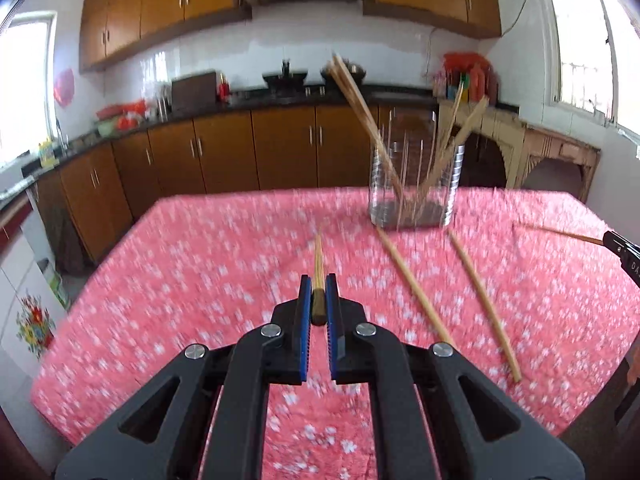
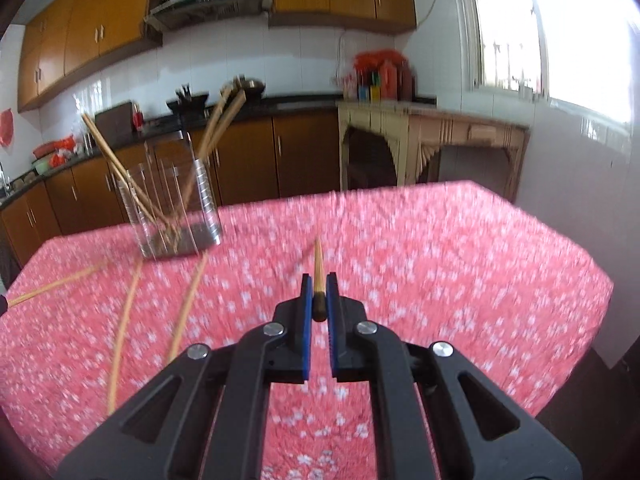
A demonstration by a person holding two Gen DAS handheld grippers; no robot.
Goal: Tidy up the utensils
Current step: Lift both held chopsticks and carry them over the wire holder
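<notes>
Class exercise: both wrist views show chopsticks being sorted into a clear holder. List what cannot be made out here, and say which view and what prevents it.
- Clear ribbed plastic holder: the number of wooden chopsticks inside cannot be counted; motion blur, both views.
- Right gripper in the left wrist view: cut off by the right edge; only its tip shows.
- Pink flowered tablecloth: pattern smeared by blur.
- Countertop items: too small and blurred to identify.

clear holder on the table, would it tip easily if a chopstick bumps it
Probably yes. The holder is tall, looks like thin clear plastic, so likely light. The chopsticks inside lean outward well past its rim, adding leverage. Its flat base on the cloth may resist sliding.
</notes>
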